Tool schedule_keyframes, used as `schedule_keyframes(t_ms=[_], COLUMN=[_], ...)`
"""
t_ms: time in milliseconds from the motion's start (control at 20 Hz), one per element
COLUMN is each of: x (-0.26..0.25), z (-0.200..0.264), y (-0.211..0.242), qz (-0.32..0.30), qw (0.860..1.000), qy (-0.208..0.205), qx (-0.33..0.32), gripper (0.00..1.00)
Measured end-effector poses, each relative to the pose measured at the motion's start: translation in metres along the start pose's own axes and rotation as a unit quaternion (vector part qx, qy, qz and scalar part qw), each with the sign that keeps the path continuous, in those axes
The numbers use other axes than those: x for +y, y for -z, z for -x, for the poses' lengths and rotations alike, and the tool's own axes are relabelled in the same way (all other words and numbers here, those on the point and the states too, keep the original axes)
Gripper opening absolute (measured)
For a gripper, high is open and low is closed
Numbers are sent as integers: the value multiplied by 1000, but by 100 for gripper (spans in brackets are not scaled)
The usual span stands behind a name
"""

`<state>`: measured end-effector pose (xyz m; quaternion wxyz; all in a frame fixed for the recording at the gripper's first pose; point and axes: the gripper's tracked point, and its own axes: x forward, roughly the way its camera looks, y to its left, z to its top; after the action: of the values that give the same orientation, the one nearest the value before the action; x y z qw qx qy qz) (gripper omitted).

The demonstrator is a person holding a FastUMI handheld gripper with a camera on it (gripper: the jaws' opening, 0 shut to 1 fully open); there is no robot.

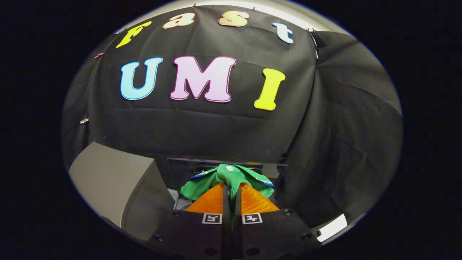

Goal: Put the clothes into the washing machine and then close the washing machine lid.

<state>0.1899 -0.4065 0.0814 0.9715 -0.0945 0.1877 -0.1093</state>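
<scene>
— Green cloth, pinched: the gripper (pixel 231 187) is clamped narrow on the green garment (pixel 227 178), both fingers (pixel 211 200) pressing a fold that rises between them.

— And the rest of it?

— It bunches just ahead of the tips, spilling to either side (a pale button shows on top).

— Where does it lie from the machine?

— Just beyond the garment stands a dark glossy panel (pixel 180 171), probably the raised lid; the grey washing machine (pixel 112 180) body sits beside the fingers. I judge the drum lies ahead and below, hidden by the fingers.
</scene>
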Motion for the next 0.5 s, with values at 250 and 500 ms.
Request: schedule_keyframes(t_ms=[250,500], x=[6,4], z=[-25,-55], y=[56,113], qz=[16,15], qw=[999,997], qy=[-7,-3], qx=[33,78], gripper=[6,6])
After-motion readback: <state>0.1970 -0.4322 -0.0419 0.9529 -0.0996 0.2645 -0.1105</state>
